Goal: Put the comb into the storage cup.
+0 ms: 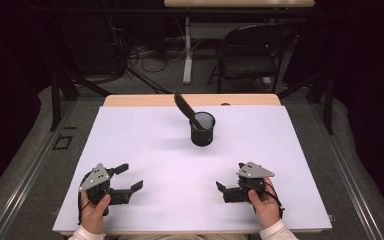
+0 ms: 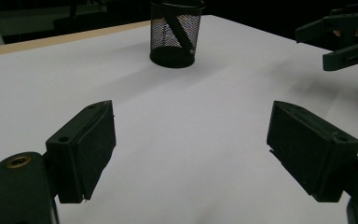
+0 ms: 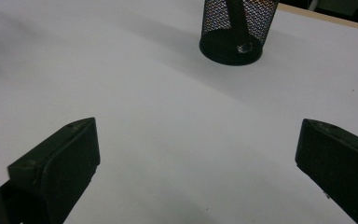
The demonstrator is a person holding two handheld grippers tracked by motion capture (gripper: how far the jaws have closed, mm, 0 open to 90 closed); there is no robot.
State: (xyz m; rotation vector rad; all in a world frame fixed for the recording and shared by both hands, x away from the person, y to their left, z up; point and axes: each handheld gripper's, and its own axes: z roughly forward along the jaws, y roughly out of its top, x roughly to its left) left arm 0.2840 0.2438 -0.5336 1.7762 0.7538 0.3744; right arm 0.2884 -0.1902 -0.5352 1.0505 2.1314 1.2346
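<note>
Over on the near left, the left gripper (image 1: 129, 176) sits with its jaws spread wide, nothing between them. Well ahead of both sets of fingers stands the mesh cup (image 1: 202, 128) with a dark tool (image 1: 184, 105) leaning out its left side. Looks light and tippy; I'd pinch the stiff handle up high. Right gripper (image 1: 229, 181) is gaping too, empty.

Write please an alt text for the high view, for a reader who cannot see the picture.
A black mesh cup stands upright on a white table, with a dark utensil leaning out of it toward the far left. At the near edge, a person's hands hold the left tool and the right tool, both open and apart from the cup.
</note>
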